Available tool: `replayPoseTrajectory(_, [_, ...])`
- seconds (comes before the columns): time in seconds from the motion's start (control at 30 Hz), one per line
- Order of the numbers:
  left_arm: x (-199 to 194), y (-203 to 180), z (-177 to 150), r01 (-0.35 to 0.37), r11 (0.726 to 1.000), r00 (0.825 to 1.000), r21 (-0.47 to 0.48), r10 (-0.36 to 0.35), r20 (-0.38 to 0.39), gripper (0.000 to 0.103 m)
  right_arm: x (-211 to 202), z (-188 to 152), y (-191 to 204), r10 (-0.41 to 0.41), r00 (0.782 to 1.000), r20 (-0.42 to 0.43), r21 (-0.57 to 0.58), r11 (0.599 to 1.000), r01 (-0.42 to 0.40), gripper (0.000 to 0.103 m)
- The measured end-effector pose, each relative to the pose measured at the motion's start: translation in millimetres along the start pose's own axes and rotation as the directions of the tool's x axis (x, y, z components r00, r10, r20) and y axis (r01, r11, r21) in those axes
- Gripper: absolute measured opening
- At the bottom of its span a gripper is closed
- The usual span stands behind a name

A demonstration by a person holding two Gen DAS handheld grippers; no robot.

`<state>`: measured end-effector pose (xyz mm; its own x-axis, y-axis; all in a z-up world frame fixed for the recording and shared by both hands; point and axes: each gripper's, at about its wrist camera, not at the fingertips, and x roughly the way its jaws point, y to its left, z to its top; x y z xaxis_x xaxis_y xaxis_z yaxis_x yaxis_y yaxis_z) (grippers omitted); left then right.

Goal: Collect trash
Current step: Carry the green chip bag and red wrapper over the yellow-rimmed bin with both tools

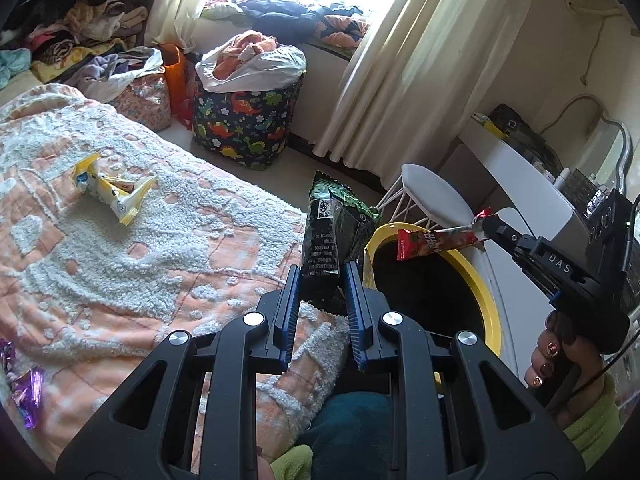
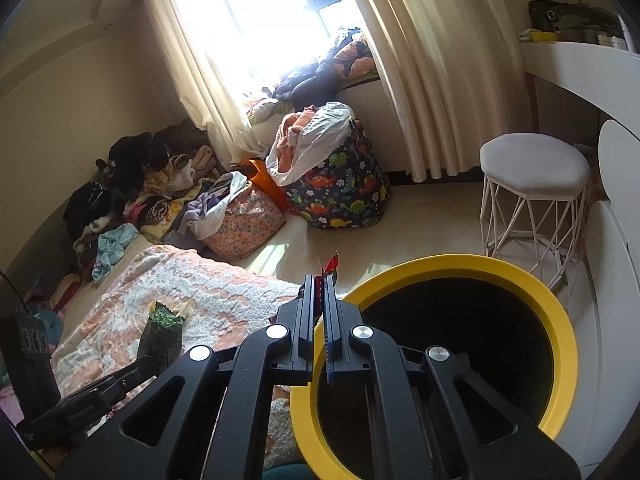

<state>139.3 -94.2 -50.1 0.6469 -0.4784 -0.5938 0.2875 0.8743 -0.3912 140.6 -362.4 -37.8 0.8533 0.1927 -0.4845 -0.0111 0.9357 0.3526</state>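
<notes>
My left gripper (image 1: pixel 322 270) is shut on a dark green snack wrapper (image 1: pixel 334 232), which stands upright between its blue pads near the bed's edge. The same wrapper (image 2: pixel 160 330) shows in the right wrist view, held by the left gripper (image 2: pixel 148 356). My right gripper (image 2: pixel 319 280) is shut on a red snack wrapper (image 2: pixel 330 266); in the left wrist view this gripper (image 1: pixel 486 226) holds the red wrapper (image 1: pixel 436 242) over the mouth of the yellow-rimmed bin (image 1: pixel 486 292). The bin (image 2: pixel 556 312) has a black inside. A yellow wrapper (image 1: pixel 110 190) lies on the bed.
The bed has a peach and white blanket (image 1: pixel 120 260), with purple wrappers (image 1: pixel 26 390) at its left edge. A dinosaur-print laundry bag (image 1: pixel 246 120), a white stool (image 2: pixel 534 176) and a white desk (image 1: pixel 520 176) stand around the bin. A hand (image 1: pixel 560 364) holds the right gripper.
</notes>
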Motion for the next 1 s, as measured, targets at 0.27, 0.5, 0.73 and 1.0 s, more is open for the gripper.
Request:
replayPoseTrajectory(0.27, [6, -19, -4, 0.02, 0.999, 1.0, 0.037, -0.019, -0.014, 0.016, -14, 6, -20, -0.031, 0.999, 0.026, 0.027, 0.999, 0.031, 0.004])
replayPoseTrajectory(0.5, [11, -38, -8, 0.049, 0.996, 0.998, 0.071, -0.046, -0.035, 0.016, -22, 11, -33, -0.075, 0.996, 0.053, 0.025, 0.997, 0.073, 0.004])
replayPoseTrajectory(0.73, [22, -61, -14, 0.071, 0.99, 0.996, 0.124, -0.063, -0.064, 0.016, -25, 13, -53, -0.128, 0.989, 0.07, 0.043, 0.991, 0.125, 0.004])
replayPoseTrajectory(1.0, [37, -82, -21, 0.091, 0.981, 0.992, 0.174, -0.075, -0.097, 0.016, -25, 11, -77, -0.174, 0.983, 0.06, 0.094, 0.981, 0.168, 0.004])
